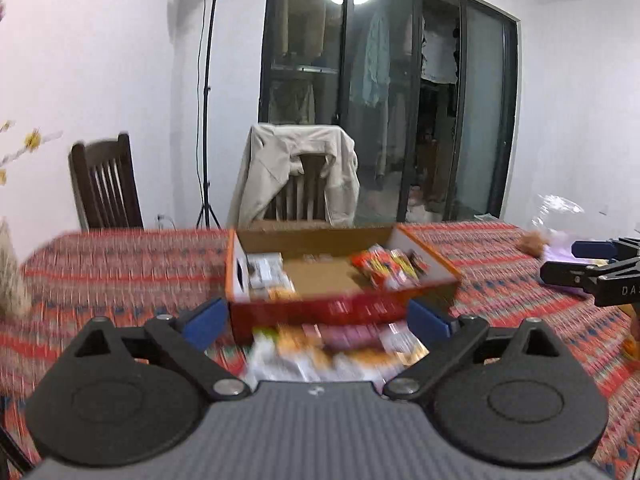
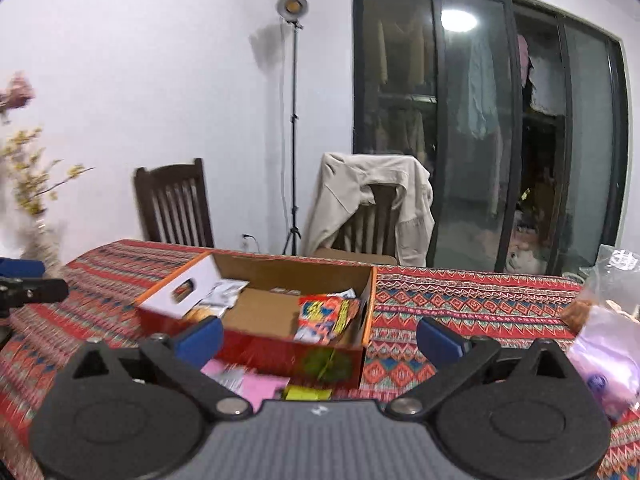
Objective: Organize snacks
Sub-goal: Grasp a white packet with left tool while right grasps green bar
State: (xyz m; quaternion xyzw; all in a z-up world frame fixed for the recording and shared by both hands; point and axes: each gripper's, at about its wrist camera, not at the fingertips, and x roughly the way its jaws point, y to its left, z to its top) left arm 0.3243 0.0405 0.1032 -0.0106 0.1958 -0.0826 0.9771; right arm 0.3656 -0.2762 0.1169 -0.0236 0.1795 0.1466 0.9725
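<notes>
- The left tongs (image 1: 318,318) hang wide apart and hold nothing; the loose snack packets (image 1: 332,346) lie blurred on the table (image 1: 120,264) just below them, touching the near wall of the box (image 1: 340,308).
- The right tongs (image 2: 318,334) are also wide and hold nothing.
- To do this step well, I would lower over one packet only, close across its short side, and avoid pinching a neighbour.
- The box lies with its long axis across the left view, open side up; red packets (image 2: 324,316) lean at its right end.
</notes>
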